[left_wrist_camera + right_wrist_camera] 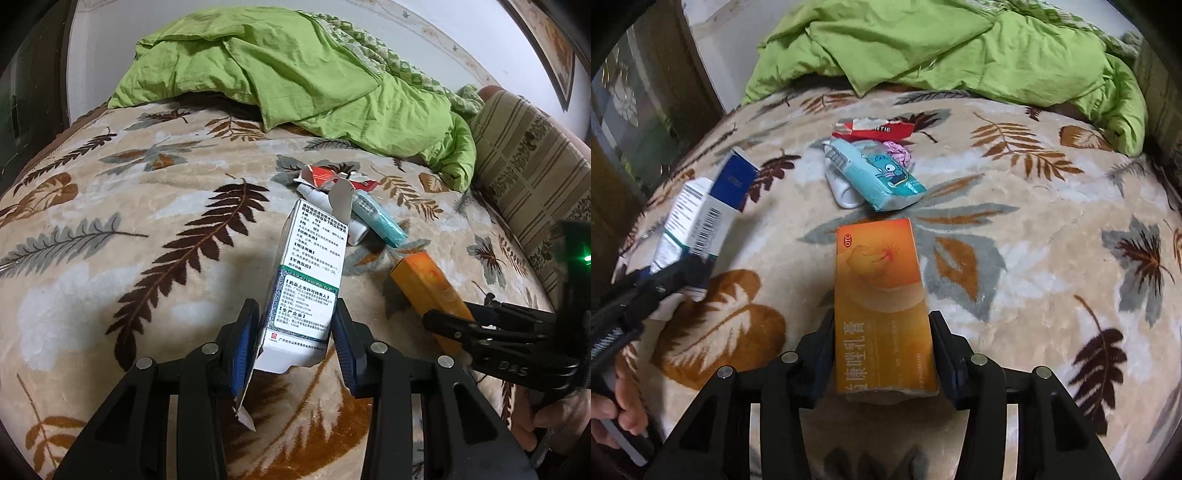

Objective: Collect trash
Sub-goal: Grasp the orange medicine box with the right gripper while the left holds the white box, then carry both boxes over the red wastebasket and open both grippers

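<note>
My left gripper (295,328) is shut on a white and green medicine box (308,280) with open end flaps, held above the bed. The box also shows at the left of the right wrist view (698,225). My right gripper (882,343) is shut on an orange ointment box (882,306), which also shows in the left wrist view (428,291). On the blanket beyond lie a teal tissue pack (882,177), a white bottle (842,192), a torn red and white wrapper (875,129) and a crumpled pink scrap (899,149).
A leaf-patterned fleece blanket (1034,236) covers the bed. A green quilt (295,74) is bunched at the far side. A striped pillow (528,166) lies at the right. Dark wooden furniture (665,74) stands at the left.
</note>
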`<action>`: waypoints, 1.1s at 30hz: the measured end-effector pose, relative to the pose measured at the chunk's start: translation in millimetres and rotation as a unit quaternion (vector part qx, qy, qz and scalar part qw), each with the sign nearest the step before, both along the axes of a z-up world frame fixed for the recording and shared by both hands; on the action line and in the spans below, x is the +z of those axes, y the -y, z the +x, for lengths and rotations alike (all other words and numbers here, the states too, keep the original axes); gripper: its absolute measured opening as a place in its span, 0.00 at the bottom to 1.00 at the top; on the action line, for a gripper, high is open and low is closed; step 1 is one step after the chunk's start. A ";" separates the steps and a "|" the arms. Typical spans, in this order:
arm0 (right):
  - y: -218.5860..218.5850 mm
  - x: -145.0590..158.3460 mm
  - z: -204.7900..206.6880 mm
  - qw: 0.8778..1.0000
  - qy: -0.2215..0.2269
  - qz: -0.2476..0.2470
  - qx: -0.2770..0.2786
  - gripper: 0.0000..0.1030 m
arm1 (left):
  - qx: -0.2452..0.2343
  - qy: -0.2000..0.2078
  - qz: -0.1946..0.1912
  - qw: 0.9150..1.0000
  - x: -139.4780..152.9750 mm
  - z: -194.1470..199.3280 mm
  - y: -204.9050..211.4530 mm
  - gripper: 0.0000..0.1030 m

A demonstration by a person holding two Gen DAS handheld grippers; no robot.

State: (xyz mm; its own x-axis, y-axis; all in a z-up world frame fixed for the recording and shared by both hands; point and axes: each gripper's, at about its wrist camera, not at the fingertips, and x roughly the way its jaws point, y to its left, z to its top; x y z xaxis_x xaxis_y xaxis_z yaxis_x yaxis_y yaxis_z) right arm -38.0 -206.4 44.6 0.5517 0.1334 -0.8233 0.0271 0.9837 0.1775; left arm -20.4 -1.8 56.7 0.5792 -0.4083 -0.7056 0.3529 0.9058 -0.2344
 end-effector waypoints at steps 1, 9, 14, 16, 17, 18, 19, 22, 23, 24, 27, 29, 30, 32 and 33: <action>-0.2 4.7 -4.5 1.000 0.008 0.007 -0.006 0.50 | 0.000 0.001 0.000 1.000 0.8 -1.8 1.4 0.37; -17.7 33.8 -46.2 0.996 0.076 0.004 -0.043 0.50 | -0.005 0.015 -0.002 1.000 10.2 -24.9 5.6 0.37; -19.8 36.0 -66.4 0.995 0.081 0.025 -0.054 0.50 | -0.016 0.006 -0.007 1.000 9.1 -45.8 7.2 0.37; -18.2 36.3 -73.8 0.994 0.083 0.037 -0.061 0.50 | -0.022 0.007 -0.006 1.000 9.3 -55.2 7.3 0.37; -17.6 36.4 -76.3 0.994 0.085 0.041 -0.064 0.50 | -0.024 0.008 -0.004 1.000 9.3 -59.3 7.8 0.37; -17.8 36.8 -78.3 0.993 0.087 0.043 -0.065 0.50 | -0.028 0.009 -0.003 1.000 9.0 -63.9 8.7 0.37; -18.5 37.6 -80.1 0.993 0.089 0.042 -0.065 0.50 | -0.030 0.009 -0.001 1.000 8.5 -66.1 9.3 0.37; -21.2 38.5 -80.8 0.993 0.093 0.036 -0.064 0.50 | -0.033 0.008 0.005 0.999 5.8 -68.5 12.8 0.38; -20.9 37.9 -79.8 0.993 0.092 0.036 -0.065 0.50 | -0.032 0.007 0.005 0.999 5.3 -68.3 12.9 0.38; -19.9 37.0 -78.9 0.993 0.090 0.039 -0.066 0.50 | -0.032 0.007 0.004 0.999 4.8 -67.6 12.9 0.38; -14.3 35.0 -77.6 0.992 0.088 0.047 -0.075 0.50 | -0.031 0.004 0.004 1.000 2.4 -64.8 12.8 0.38; -10.9 34.4 -77.9 0.992 0.087 0.053 -0.079 0.50 | -0.032 0.000 0.002 0.999 0.5 -62.5 13.2 0.38; -9.5 34.1 -77.4 0.991 0.086 0.056 -0.080 0.50 | -0.034 0.000 0.003 0.999 -0.3 -61.6 13.9 0.38; -8.3 33.2 -76.4 0.991 0.085 0.060 -0.083 0.50 | -0.036 0.000 0.004 0.999 -1.2 -61.1 15.9 0.38; -7.8 32.8 -75.8 0.991 0.084 0.062 -0.083 0.50 | -0.036 0.000 0.004 0.999 -1.5 -60.7 16.6 0.38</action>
